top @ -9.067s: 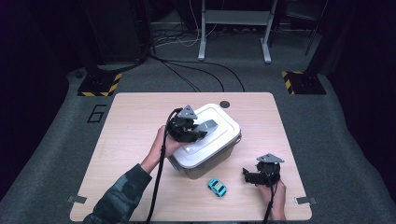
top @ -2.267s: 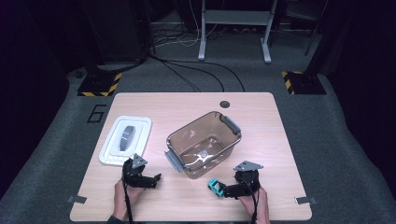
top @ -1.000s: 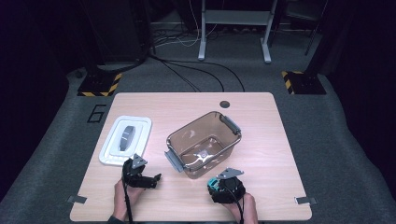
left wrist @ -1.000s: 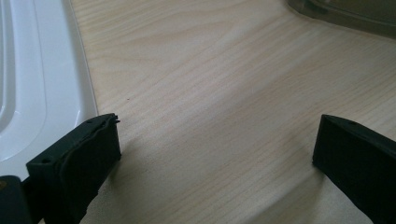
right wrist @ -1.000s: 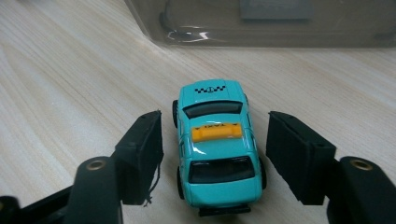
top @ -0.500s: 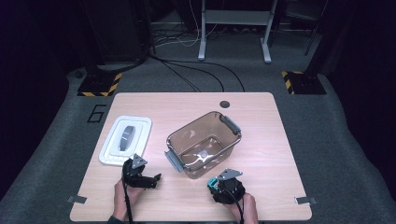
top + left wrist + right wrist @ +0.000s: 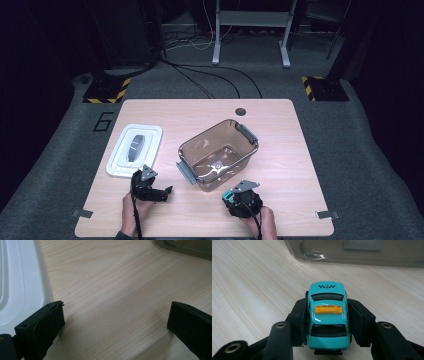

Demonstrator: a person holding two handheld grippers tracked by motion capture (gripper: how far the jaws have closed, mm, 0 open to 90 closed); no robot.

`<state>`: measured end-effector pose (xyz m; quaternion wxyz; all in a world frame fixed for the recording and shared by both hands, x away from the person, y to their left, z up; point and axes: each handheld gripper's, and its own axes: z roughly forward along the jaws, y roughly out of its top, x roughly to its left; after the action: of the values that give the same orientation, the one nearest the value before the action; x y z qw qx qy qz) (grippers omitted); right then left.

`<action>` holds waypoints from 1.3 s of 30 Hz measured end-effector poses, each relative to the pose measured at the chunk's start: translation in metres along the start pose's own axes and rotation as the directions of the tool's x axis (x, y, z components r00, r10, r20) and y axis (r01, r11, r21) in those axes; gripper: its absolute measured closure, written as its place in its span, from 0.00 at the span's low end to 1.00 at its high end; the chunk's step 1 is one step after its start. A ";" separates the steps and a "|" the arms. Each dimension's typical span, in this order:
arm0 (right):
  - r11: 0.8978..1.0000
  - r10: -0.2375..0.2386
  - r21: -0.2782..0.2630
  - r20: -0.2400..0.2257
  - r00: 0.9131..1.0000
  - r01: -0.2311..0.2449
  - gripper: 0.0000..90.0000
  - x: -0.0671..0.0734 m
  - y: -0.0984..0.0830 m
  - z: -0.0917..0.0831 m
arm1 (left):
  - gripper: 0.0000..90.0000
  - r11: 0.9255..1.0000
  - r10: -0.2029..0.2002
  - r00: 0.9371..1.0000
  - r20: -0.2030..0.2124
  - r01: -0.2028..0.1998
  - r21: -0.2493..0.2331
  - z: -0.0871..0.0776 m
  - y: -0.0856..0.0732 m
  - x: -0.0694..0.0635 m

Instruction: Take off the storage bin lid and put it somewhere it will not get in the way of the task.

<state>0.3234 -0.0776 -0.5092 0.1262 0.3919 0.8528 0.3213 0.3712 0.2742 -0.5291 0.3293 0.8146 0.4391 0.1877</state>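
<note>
Toy car, a small turquoise taxi, sits clamped between the pads of your right gripper, low over the near right part of the table. Its jaws have just been closing, and in the right gripper view the two black pads press on the car's sides, so the car is grasped across its width. Its long axis runs straight along the gripper, one end toward the camera and the other end pointing away at the clear bin.

That is the relation your coming move turns on: in the high view the bin lies just beyond and slightly left of the right gripper, its open top facing up and its near wall close to the car. Judging from this, you would lift the car and carry it forward over that wall. Your right hand is plainly the nearer one.

Your left gripper rests at the near left of the table with its jaws spread wide and nothing between them; bare wood shows between them in the left gripper view. The white lid lies flat just beyond it, well left of the bin.

Writing: the yellow sign on the car's roof carries small lettering that seems to read TAXI, above a checkered strip with a round emblem. A large 6 is marked on the grey floor off the table's far left corner.
</note>
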 end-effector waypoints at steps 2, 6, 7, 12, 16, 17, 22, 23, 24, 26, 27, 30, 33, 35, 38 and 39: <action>1.000 0.002 -0.001 0.009 1.000 -0.002 0.58 0.000 0.000 -0.001 | 0.01 1.000 -0.001 1.000 -0.001 0.001 -0.001 0.000 0.000 0.000; 1.000 0.004 -0.007 0.012 1.000 -0.004 0.58 -0.001 0.000 -0.004 | 0.01 1.000 -0.004 1.000 -0.001 0.004 -0.003 0.000 0.000 0.000; 1.000 0.003 -0.012 0.016 1.000 -0.003 0.58 -0.003 0.001 -0.005 | 0.01 1.000 0.000 1.000 0.000 0.000 0.000 0.000 0.000 0.000; 1.000 0.012 -0.016 0.026 1.000 -0.012 0.58 -0.007 0.002 -0.009 | 0.01 1.000 0.000 1.000 0.000 0.000 0.000 0.000 0.000 0.000; 1.000 0.019 -0.017 0.047 0.999 -0.018 0.58 -0.014 0.004 -0.012 | 0.01 1.000 0.000 1.000 -0.001 0.000 0.000 0.000 0.000 0.000; 1.000 0.018 -0.015 0.047 0.999 -0.017 0.58 -0.016 0.004 -0.012 | 0.01 1.000 0.000 1.000 -0.001 0.000 0.000 0.000 0.000 0.000; 1.000 0.027 -0.010 0.058 0.998 -0.027 0.58 -0.024 0.007 -0.012 | 0.01 1.000 0.000 1.000 -0.001 0.000 0.000 0.000 0.000 0.000; 1.000 0.029 -0.007 0.057 0.998 -0.029 0.58 -0.025 0.007 -0.012 | 0.01 1.000 0.000 1.000 -0.001 0.000 0.000 0.000 0.000 0.000; 1.000 0.029 -0.007 0.057 0.998 -0.029 0.58 -0.025 0.007 -0.012 | 0.01 1.000 0.000 1.000 -0.001 0.000 0.000 0.000 0.000 0.000; 0.999 0.035 -0.006 0.064 0.997 -0.035 0.58 -0.029 0.008 -0.012 | 0.01 1.000 0.000 1.000 -0.001 0.000 0.000 0.000 0.000 0.000; 0.999 0.044 -0.008 0.069 0.997 -0.043 0.58 -0.034 0.009 -0.014 | 0.01 1.000 0.001 1.000 -0.002 -0.001 -0.001 0.000 0.000 0.000; 0.999 0.048 -0.011 0.073 0.996 -0.048 0.58 -0.038 0.010 -0.015 | 0.01 1.000 0.001 1.000 -0.001 -0.001 -0.001 0.000 0.000 0.000; 0.998 0.066 -0.010 0.084 0.994 -0.065 0.58 -0.048 0.011 -0.019 | 0.01 1.000 0.001 1.000 -0.002 -0.001 -0.001 0.000 0.000 0.000; 0.997 0.073 -0.011 0.095 0.993 -0.072 0.58 -0.052 0.012 -0.021 | 0.01 1.000 0.001 1.000 -0.001 -0.001 0.000 0.000 0.000 0.000; 0.997 0.082 -0.009 0.102 0.991 -0.081 0.58 -0.059 0.013 -0.023 | 0.01 1.000 0.001 1.000 -0.001 -0.001 0.000 0.000 0.000 0.000; 0.997 0.082 -0.010 0.106 0.991 -0.081 0.58 -0.062 0.013 -0.024 | 0.01 1.000 0.001 1.000 -0.001 -0.001 0.000 0.000 0.000 0.000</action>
<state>0.3606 -0.1280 -0.4852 0.1595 0.4426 0.8272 0.3072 0.3712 0.2742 -0.5291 0.3290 0.8147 0.4387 0.1884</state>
